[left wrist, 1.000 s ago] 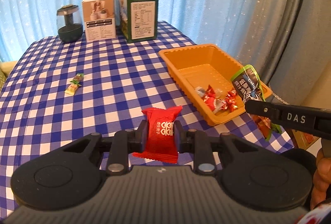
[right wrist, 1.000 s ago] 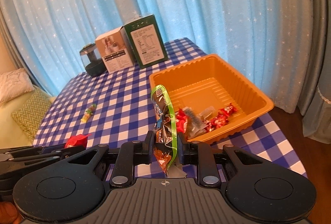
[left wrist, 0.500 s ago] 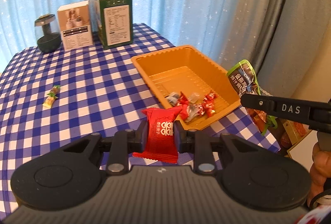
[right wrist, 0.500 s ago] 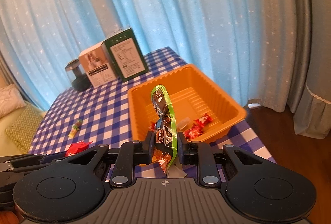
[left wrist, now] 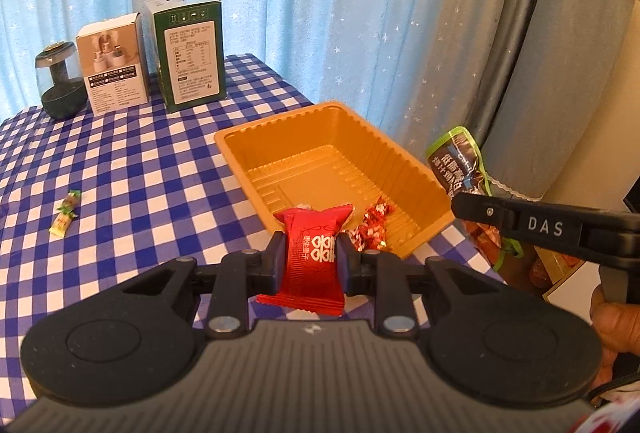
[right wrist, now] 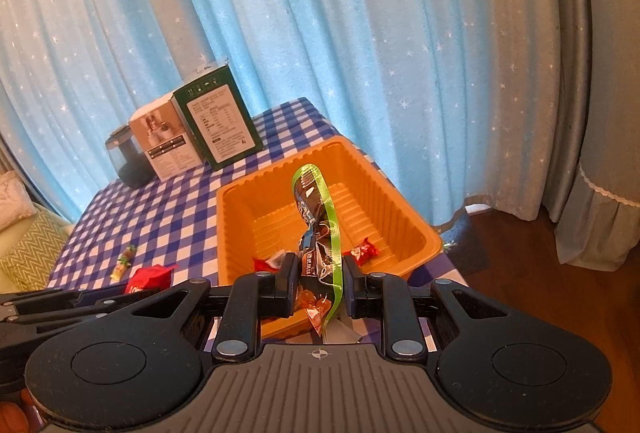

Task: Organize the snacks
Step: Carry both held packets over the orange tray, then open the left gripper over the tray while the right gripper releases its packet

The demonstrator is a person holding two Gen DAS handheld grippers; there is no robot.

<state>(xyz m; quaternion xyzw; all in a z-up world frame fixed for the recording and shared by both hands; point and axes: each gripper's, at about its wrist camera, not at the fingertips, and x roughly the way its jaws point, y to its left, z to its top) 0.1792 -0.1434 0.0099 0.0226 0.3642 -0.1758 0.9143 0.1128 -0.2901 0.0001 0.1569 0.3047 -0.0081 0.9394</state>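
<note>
My left gripper (left wrist: 311, 260) is shut on a red snack packet (left wrist: 312, 253) and holds it above the near corner of the orange tray (left wrist: 320, 137). Several small red-wrapped candies (left wrist: 372, 225) lie in the tray's near end. To the right, beside the tray's right rim, my right gripper (left wrist: 472, 201) is shut on a dark snack bag with a green edge (left wrist: 460, 161). In the right wrist view that gripper (right wrist: 320, 279) pinches the bag (right wrist: 316, 217) upright before the tray (right wrist: 240, 217). The red packet (right wrist: 148, 279) shows at lower left.
A small yellow-green candy (left wrist: 66, 213) lies on the blue checked tablecloth (left wrist: 140, 173) at left. A dark glass jar (left wrist: 60, 81), a white box (left wrist: 114, 67) and a green box (left wrist: 188, 55) stand at the back by the blue curtain. The table edge drops to a wooden floor (right wrist: 540, 293).
Both grippers have travelled right and toward the tray with their snacks still held. The tray now sits nearer the middle of each view, and the boxes have shifted left.
</note>
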